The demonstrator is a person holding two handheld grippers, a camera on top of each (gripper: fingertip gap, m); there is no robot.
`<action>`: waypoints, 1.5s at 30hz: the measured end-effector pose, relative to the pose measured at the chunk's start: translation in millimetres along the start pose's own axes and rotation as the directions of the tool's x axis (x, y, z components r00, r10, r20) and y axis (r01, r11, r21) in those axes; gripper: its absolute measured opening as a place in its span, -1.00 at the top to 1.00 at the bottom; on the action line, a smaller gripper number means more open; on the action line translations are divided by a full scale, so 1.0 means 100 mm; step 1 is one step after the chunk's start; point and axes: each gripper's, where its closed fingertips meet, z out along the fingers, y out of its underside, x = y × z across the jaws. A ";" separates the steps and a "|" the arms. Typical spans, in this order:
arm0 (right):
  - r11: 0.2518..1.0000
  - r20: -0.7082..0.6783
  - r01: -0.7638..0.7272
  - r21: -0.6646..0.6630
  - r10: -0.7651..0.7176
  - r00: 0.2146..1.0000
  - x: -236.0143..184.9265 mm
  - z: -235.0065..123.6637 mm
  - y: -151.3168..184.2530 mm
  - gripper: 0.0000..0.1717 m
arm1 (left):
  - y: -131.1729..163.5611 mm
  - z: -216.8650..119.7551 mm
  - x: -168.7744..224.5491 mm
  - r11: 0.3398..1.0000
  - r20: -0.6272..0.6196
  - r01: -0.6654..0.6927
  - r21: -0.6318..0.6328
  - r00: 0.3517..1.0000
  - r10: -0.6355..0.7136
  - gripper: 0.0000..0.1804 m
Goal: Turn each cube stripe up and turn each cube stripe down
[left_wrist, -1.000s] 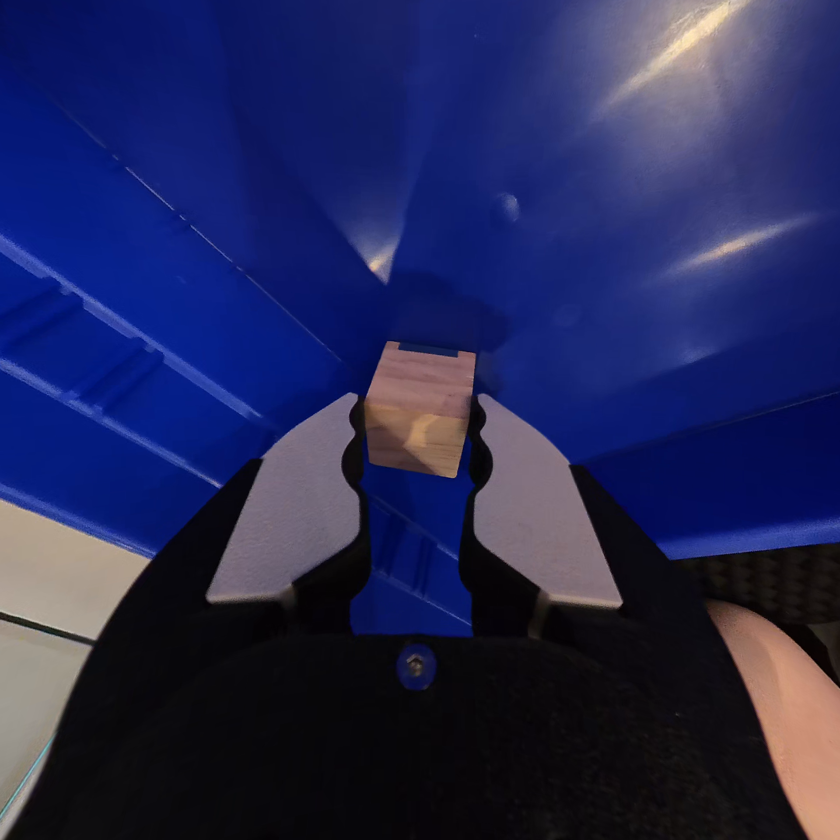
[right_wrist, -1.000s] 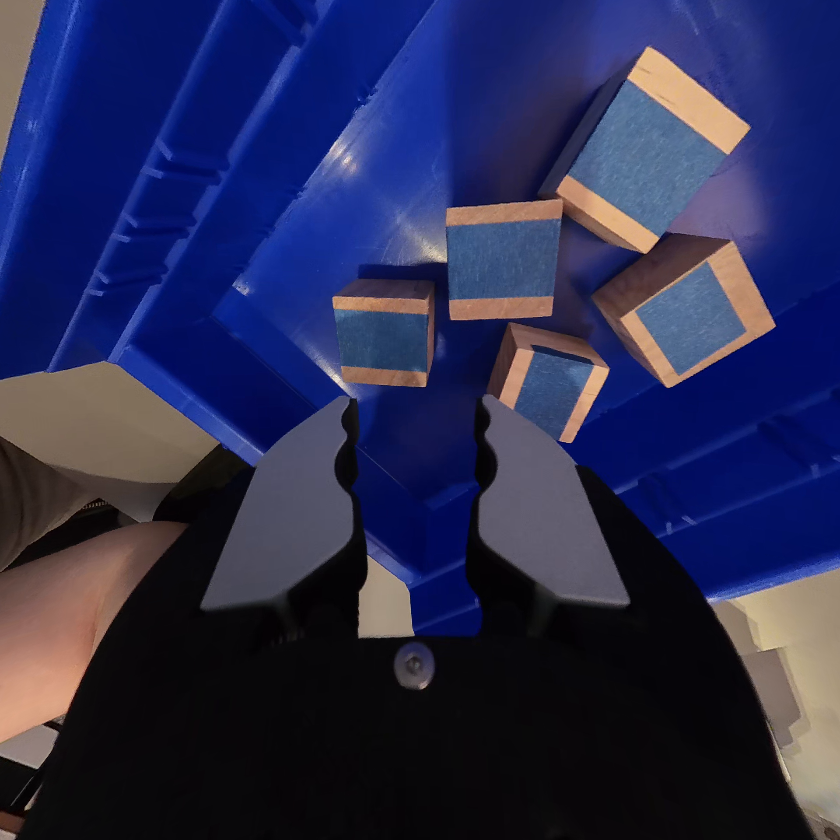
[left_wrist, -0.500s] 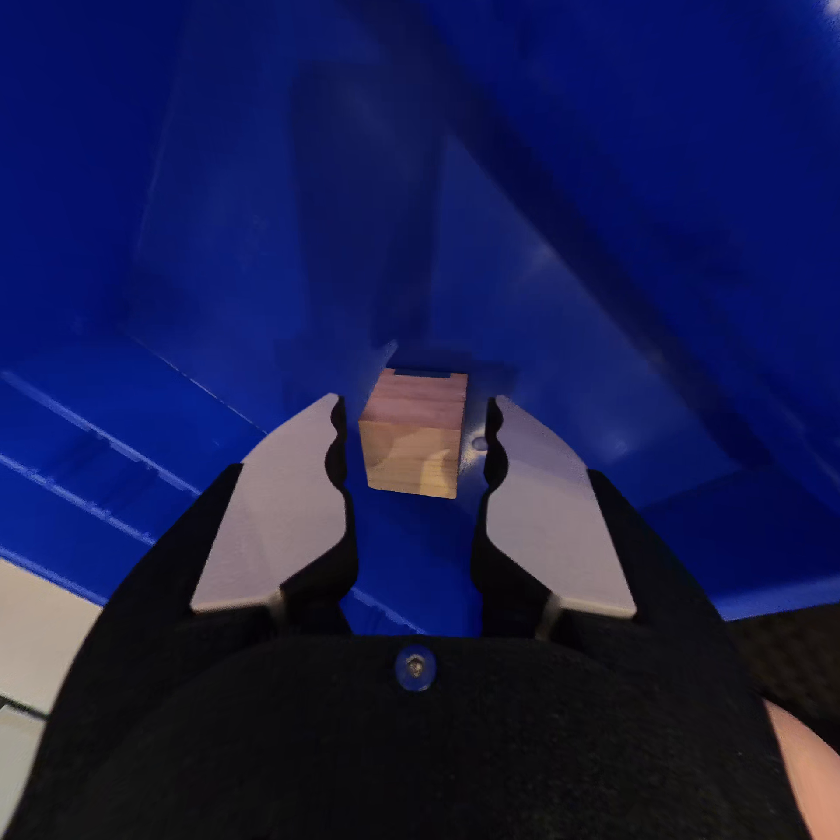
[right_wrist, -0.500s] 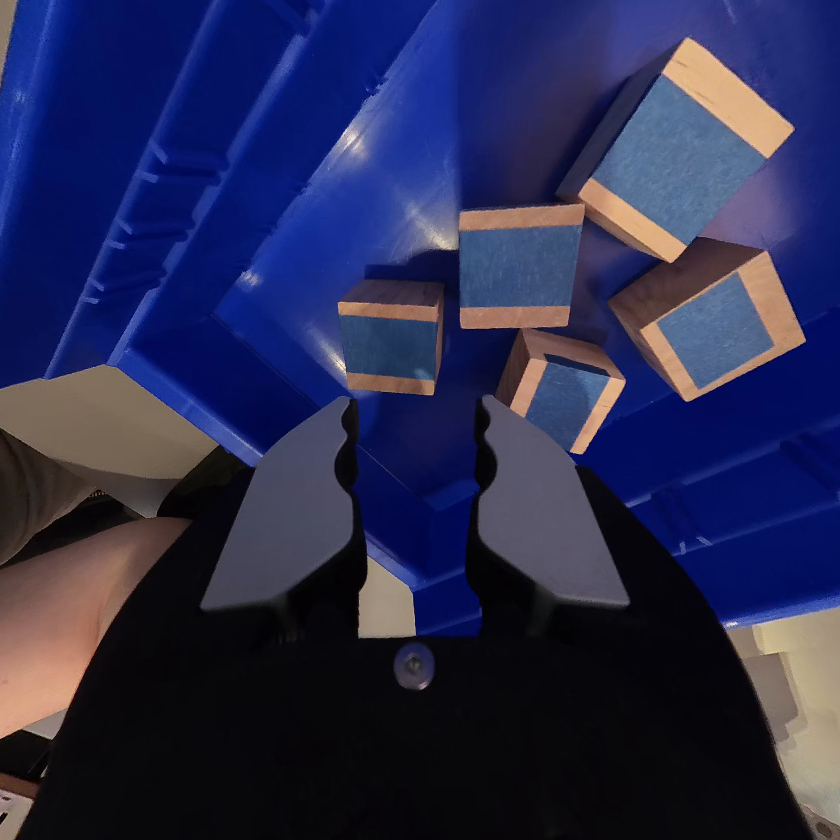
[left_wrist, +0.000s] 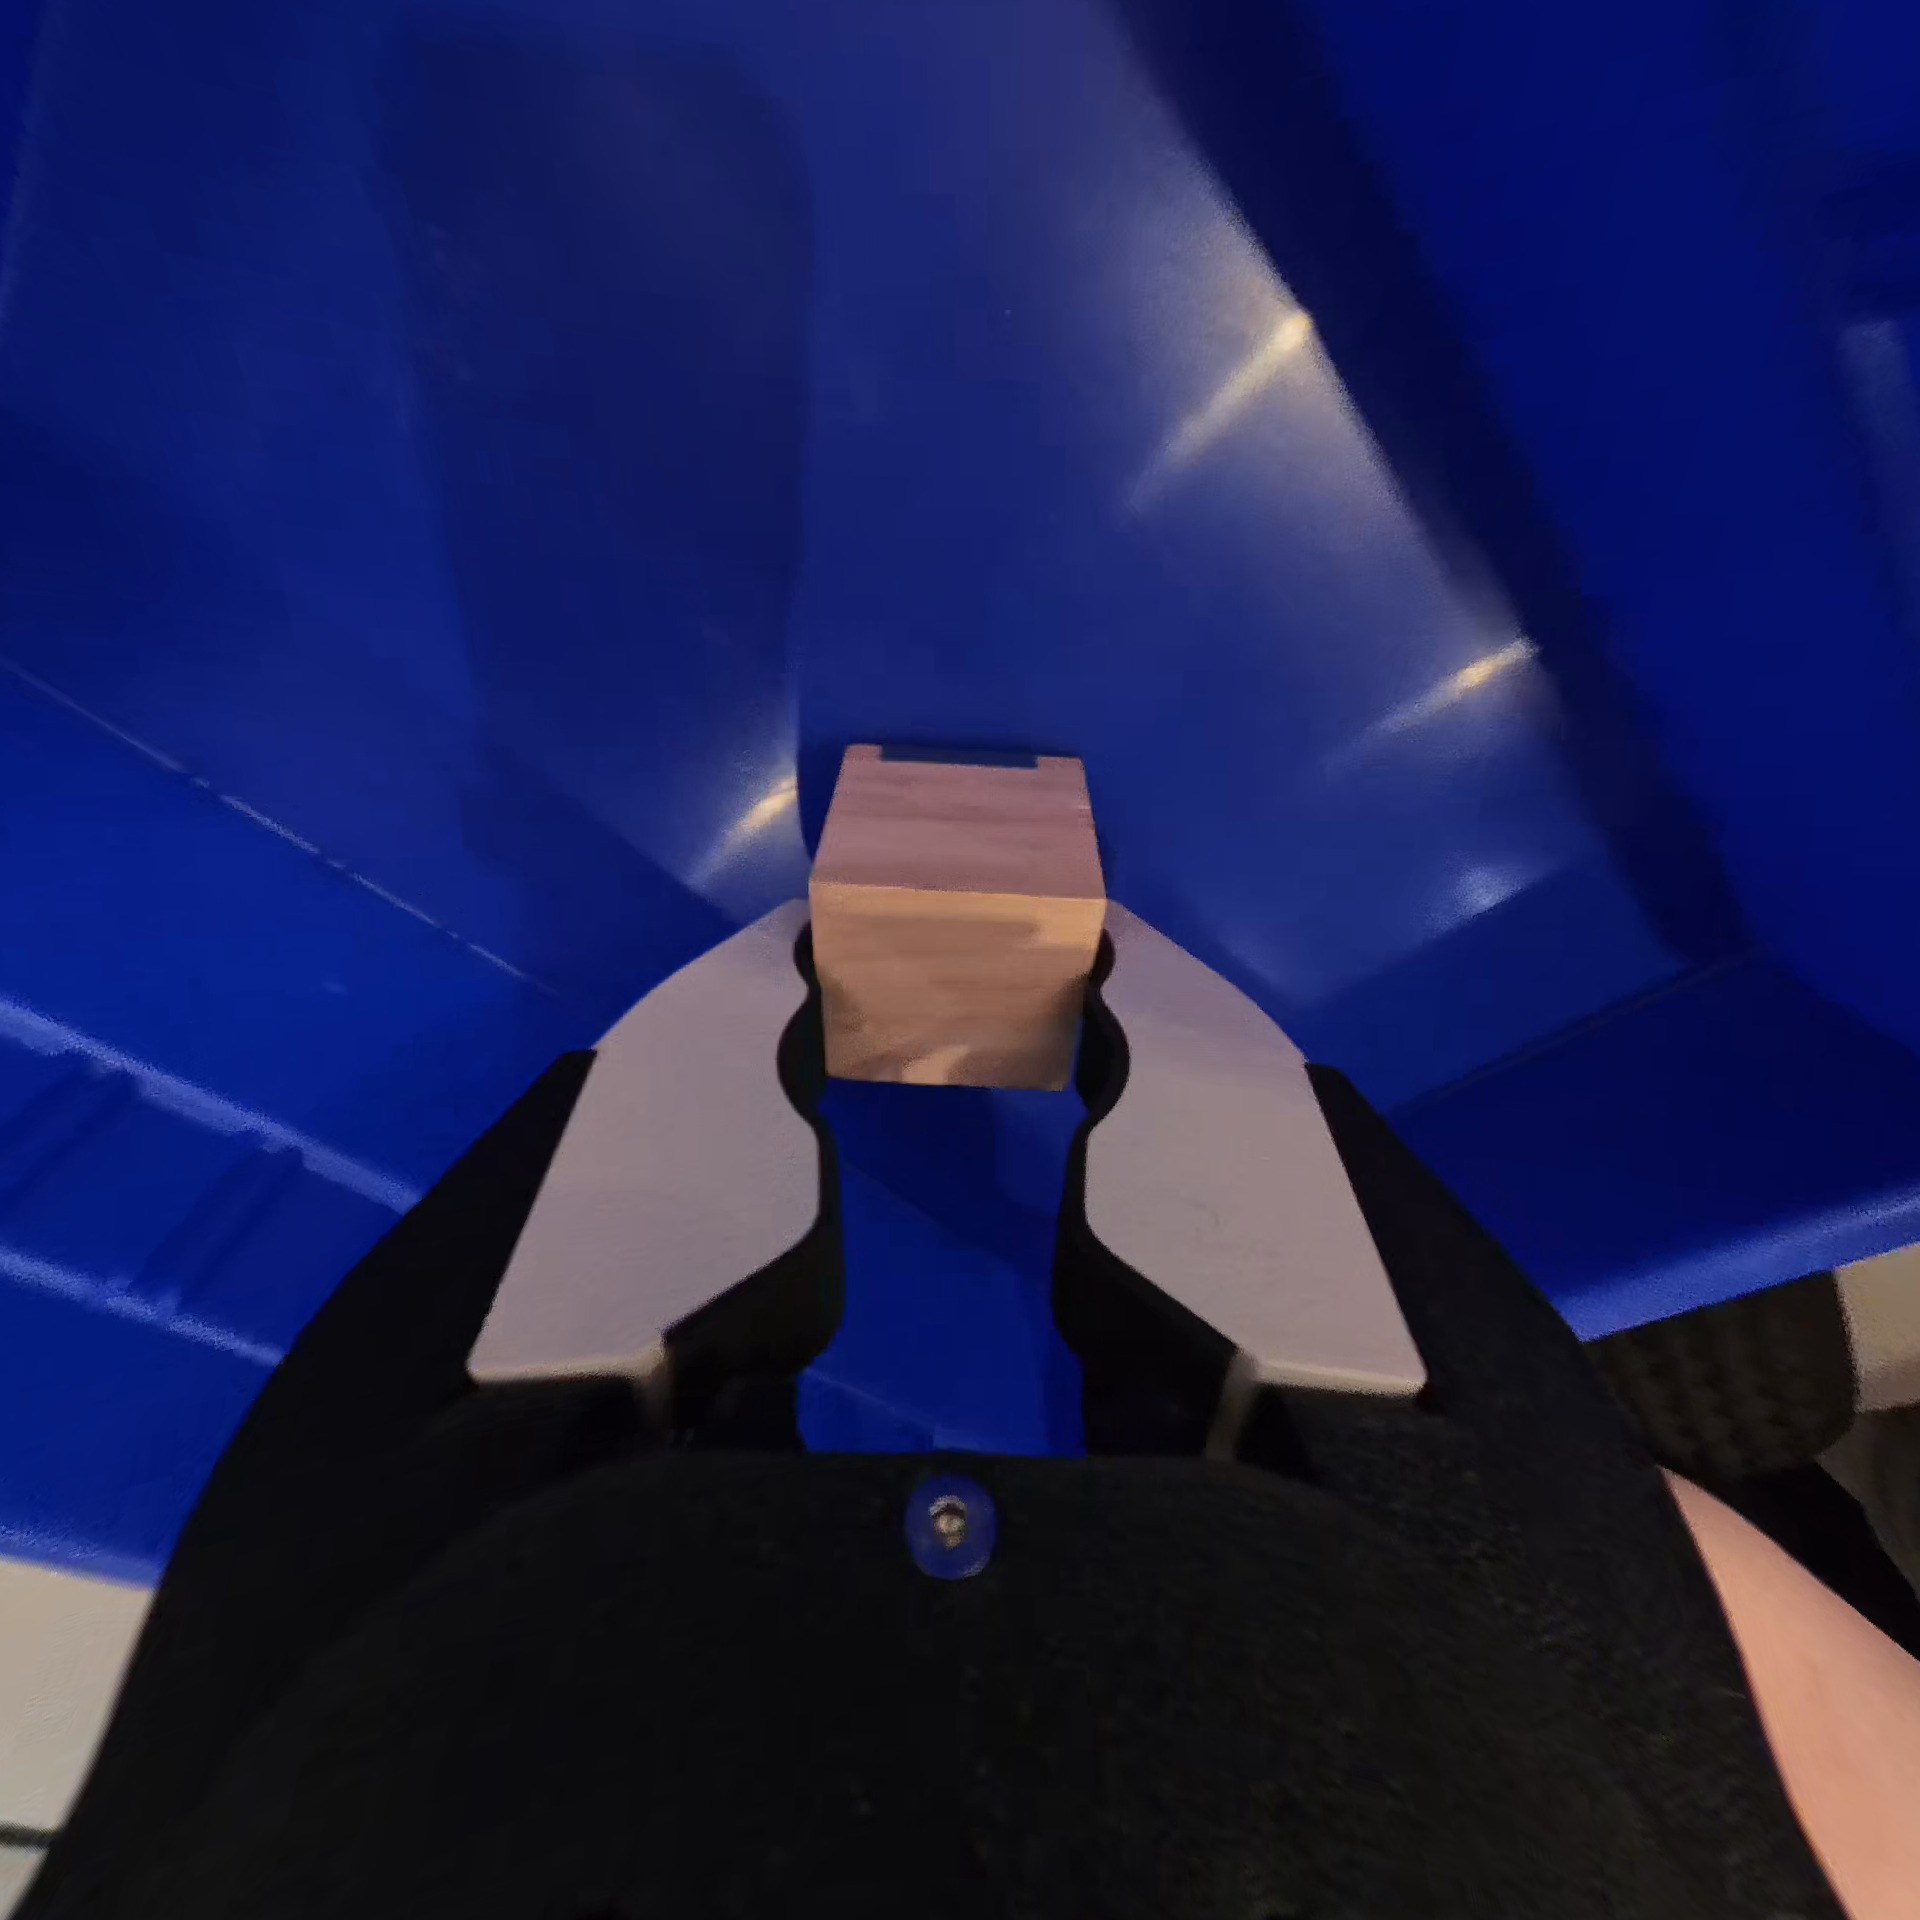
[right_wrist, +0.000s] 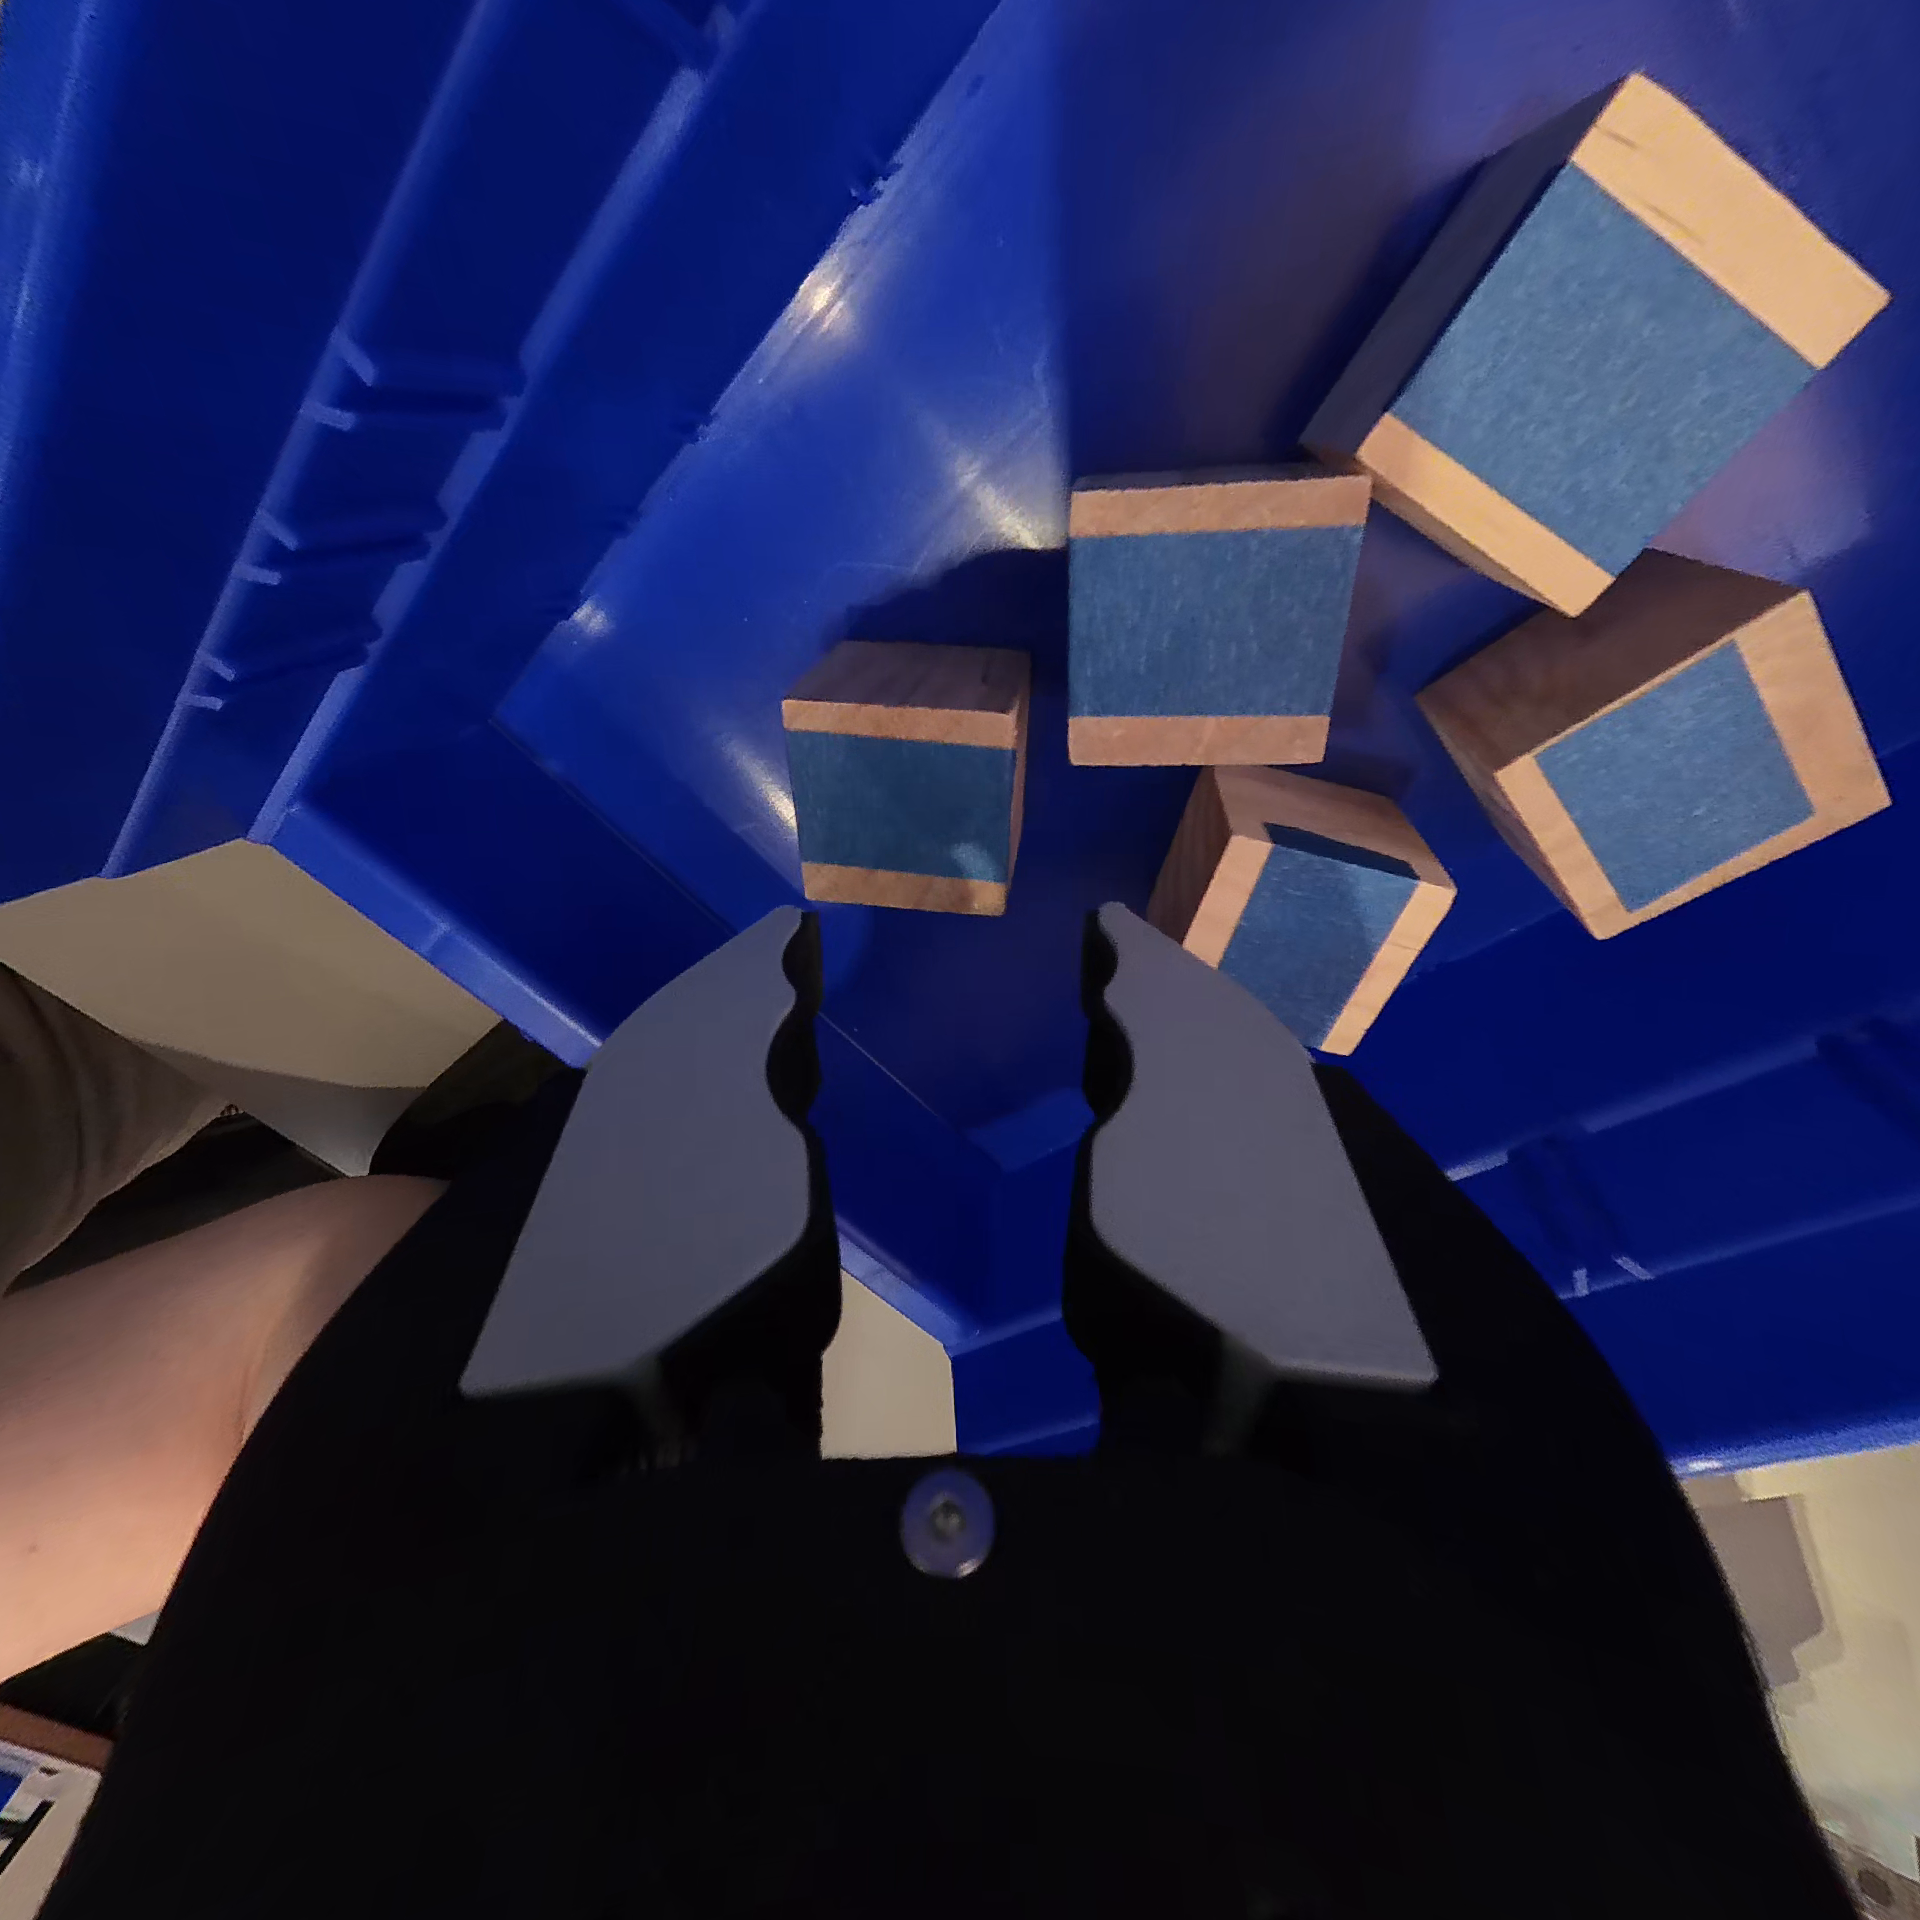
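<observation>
Cube (left_wrist: 954, 940), plain wood, is clamped between the left gripper (left_wrist: 954, 971) fingers inside the blue bin (left_wrist: 416, 520); its stripe shows only as a sliver on the far face. Five striped cubes (right_wrist: 902, 810) lie on the bin floor beyond the right gripper (right_wrist: 951, 935), whose parted jaws hold nothing.

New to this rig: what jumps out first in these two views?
In the left wrist view, a plain wooden cube sits clamped in the left gripper inside a blue bin. In the right wrist view, five cubes with blue stripes facing the camera cluster on the bin floor beyond the open, empty right gripper.
</observation>
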 end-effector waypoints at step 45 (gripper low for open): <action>-0.196 -0.843 0.820 0.537 -0.157 0.515 -2.49 -1.85 -1.92 0.31 | -0.80 -2.53 2.87 0.523 -0.535 0.122 0.843 0.289 0.794 0.50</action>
